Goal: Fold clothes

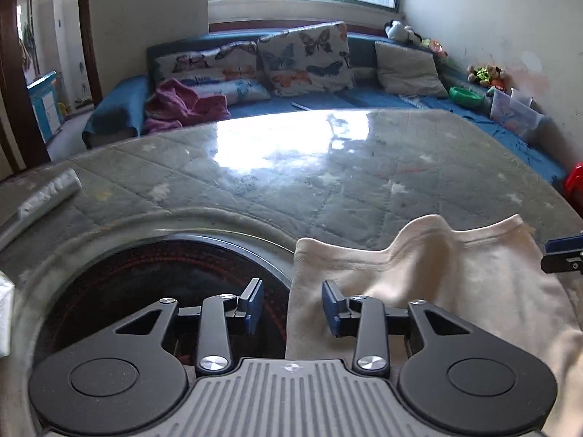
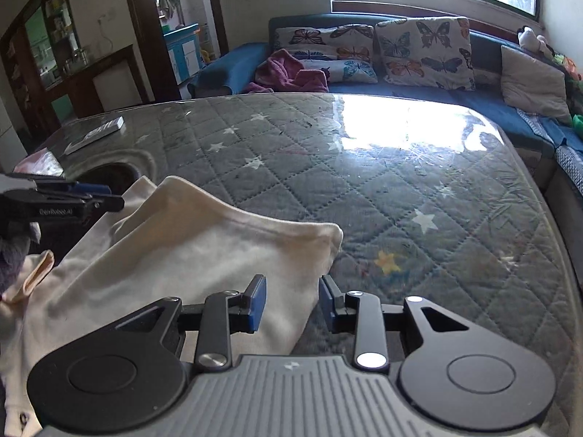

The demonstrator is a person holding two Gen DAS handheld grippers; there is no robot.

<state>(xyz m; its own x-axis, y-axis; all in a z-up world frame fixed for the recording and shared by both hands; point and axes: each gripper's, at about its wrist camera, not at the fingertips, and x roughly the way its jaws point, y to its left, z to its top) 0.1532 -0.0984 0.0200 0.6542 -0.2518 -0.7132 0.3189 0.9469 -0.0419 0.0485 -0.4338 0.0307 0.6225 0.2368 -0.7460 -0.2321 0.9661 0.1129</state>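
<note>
Glass over a quilted table (image 2: 400, 189) carries a cream garment (image 2: 182, 255), rumpled near the edge. Soft and light, it should lift best by its hemmed corners. Left gripper (image 1: 292, 306) and right gripper (image 2: 292, 302) both gape, holding nothing.

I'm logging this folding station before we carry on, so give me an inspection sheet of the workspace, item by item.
Surface: glass-topped table over a quilted star-print cover, strong window glare; a dark round cooktop is set into it.
Job's things: cream garment lying rumpled near the front edge, not yet folded flat.
Clutter: a remote-like item at the far left corner.
Grippers: left tool open over the garment's left edge; right tool open over its right edge; neither grips cloth.
Cables: nothing seen.
Surroundings: blue sofa with butterfly cushions, a purple blanket, soft toys, window behind.
</note>
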